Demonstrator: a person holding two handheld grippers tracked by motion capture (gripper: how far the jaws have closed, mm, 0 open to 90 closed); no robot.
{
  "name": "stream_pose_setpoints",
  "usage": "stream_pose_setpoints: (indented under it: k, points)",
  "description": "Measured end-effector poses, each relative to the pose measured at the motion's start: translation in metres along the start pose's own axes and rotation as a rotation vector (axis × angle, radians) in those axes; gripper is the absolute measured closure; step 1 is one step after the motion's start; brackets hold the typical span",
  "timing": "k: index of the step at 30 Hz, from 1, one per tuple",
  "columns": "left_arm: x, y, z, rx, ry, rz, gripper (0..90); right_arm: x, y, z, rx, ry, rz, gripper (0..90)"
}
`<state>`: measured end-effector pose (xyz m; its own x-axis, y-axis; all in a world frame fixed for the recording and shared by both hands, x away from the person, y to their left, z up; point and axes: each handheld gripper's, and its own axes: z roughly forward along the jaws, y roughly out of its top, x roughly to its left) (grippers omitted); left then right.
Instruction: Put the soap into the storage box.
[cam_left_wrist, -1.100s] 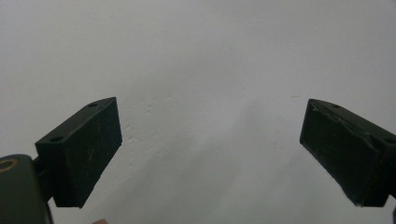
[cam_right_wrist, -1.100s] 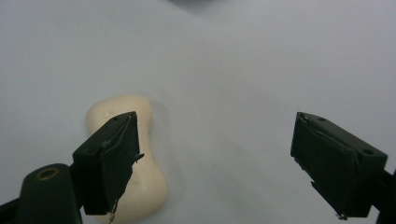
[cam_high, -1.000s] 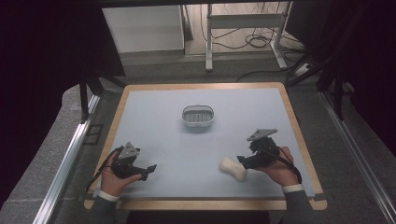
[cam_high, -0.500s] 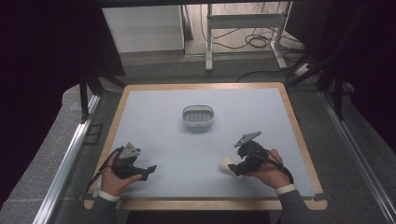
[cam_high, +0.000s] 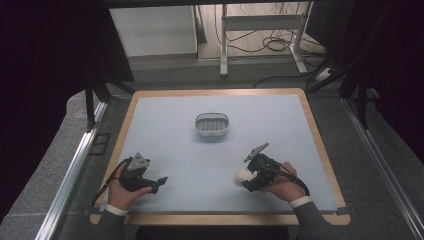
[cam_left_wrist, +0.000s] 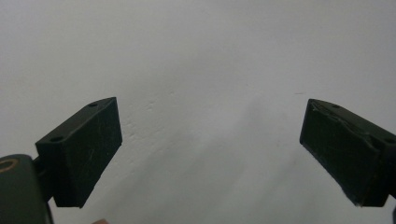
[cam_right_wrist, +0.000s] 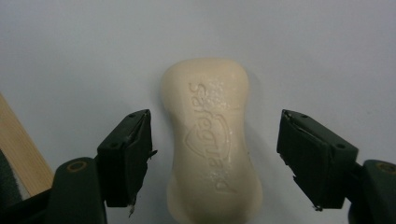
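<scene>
- Right gripper (cam_right_wrist: 215, 154): low over the counter (cam_high: 165, 140), near its front edge on the person's right. Jaws have just been closing and now stand part-way in, one on each side of the soap bar (cam_right_wrist: 211, 140). A gap shows between each pad and the soap; no pad presses on it, so nothing is gripped.
- Soap bar: cream, waisted shape, embossed lettering on its top face. It lies flat on the counter's pale blue surface, lengthwise along the jaws' direction. In the high view it is the pale lump (cam_high: 243, 174) at the tip of the right gripper (cam_high: 250, 178).
- Wooden counter edge (cam_right_wrist: 18, 149) shows at lower left of the right gripper view, near the soap.
- Left gripper (cam_left_wrist: 210, 149): jaws spread wide, nothing between them, bare counter surface beneath. In the high view it sits (cam_high: 159, 181) at the front left, held by the left hand (cam_high: 125, 192), well apart from the soap.
- Small white dish (cam_high: 212, 125) with a slotted floor: mid-counter, farther back, well apart from both grippers.
</scene>
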<state>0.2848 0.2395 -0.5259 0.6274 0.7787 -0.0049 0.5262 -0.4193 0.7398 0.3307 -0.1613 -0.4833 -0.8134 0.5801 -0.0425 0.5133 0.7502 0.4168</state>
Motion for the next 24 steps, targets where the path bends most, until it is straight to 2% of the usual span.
stream_pose_setpoints:
  k: [10,13,18,20,24]
  points:
    - [-0.001,0.0,0.002,0.002,0.001,0.006,6.2,0.005,0.006,0.013,0.084,-0.005,-0.035,31.2]
    - [-0.001,0.0,0.001,-0.001,0.004,0.005,6.2,0.005,0.008,0.016,0.116,-0.009,-0.044,35.3]
    - [-0.001,-0.001,0.002,0.002,0.004,0.006,6.2,0.006,0.009,0.018,0.137,-0.019,-0.041,48.1]
    - [-0.001,-0.001,0.002,0.004,0.003,0.007,6.2,0.006,0.01,0.017,0.143,-0.016,-0.032,48.9]
    - [0.0,-0.001,0.002,0.003,0.004,0.006,6.2,0.007,0.012,0.017,0.161,-0.032,-0.055,49.2]
